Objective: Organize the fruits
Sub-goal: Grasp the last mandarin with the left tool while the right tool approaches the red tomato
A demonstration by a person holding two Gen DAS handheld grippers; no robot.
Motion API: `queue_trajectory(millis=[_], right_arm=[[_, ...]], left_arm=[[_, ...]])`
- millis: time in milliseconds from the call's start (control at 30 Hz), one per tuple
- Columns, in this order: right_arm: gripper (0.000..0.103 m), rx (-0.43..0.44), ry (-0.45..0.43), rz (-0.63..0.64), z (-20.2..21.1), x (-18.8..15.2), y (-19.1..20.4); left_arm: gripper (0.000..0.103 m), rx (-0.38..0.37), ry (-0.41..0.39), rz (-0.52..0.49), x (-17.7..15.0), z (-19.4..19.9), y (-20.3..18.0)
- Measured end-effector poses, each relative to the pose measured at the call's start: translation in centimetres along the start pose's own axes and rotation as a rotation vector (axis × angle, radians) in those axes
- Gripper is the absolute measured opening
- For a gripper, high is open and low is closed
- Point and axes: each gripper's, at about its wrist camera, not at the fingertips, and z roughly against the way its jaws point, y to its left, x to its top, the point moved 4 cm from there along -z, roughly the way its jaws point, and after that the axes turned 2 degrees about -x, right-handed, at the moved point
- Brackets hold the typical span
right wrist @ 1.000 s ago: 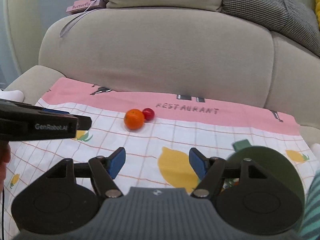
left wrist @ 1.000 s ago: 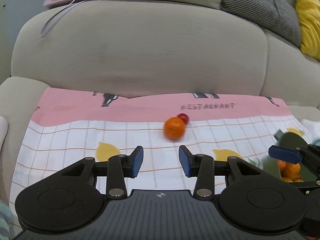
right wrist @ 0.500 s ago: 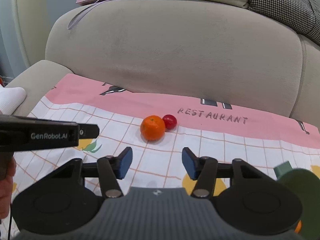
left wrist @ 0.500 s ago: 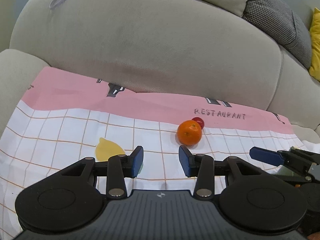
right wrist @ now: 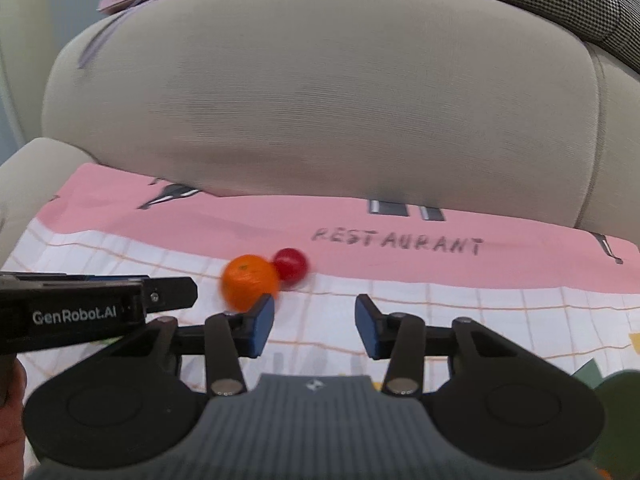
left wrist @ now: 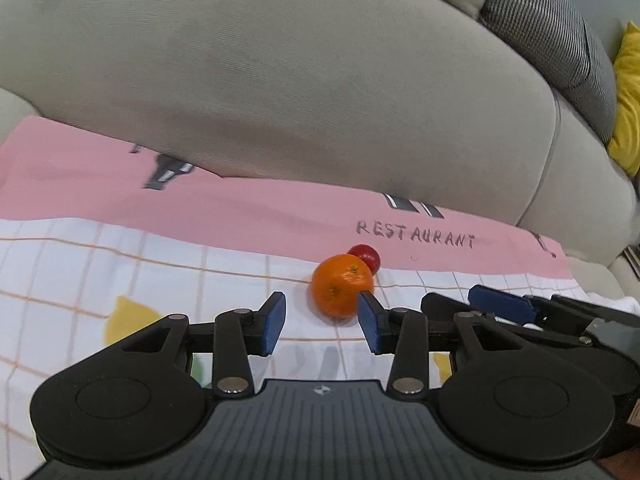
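An orange mandarin lies on the printed cloth, and a small red fruit touches its far side. My left gripper is open just short of the mandarin, whose right part sits behind the right pad. In the right wrist view the mandarin and red fruit lie ahead and left of my right gripper. Its jaws are closing with nothing between them. The left gripper's body enters that view from the left.
The cloth covers a beige sofa seat, with the backrest rising right behind the fruit. A dark green plate shows at the lower right of the right wrist view. Checked and yellow cushions sit at the upper right.
Both grippers have moved forward and down toward the mandarin and red fruit. The right gripper's jaws have narrowed. The green plate has slid to the right edge of the right wrist view.
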Motion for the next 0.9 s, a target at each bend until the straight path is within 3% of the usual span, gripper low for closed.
queue_trajectory(millis=[200,333,500,900], right_arm=[[0.043,-0.033,0.03,-0.022,-1.3,0.1,-1.5],[0.043,-0.053,0.027,-0.025,-1.8,0.3,-2.0],[0.043,-0.057,0.03,-0.028,-2.0,0.3,-2.6],[0.044,-0.059,0.038,-0.032,-2.3,0.3,-2.8]], left_arm=[[0.057,0.006,0.028,0.008,-0.2,-2.4,-0.2],[0.067,0.004,0.024,0.022,0.1,-3.3,0.0],[0.067,-0.029,0.039,0.049,0.4,-4.5,0.0],[0.063,-0.028,0.038,0.015,0.6,-5.7,-0.3]])
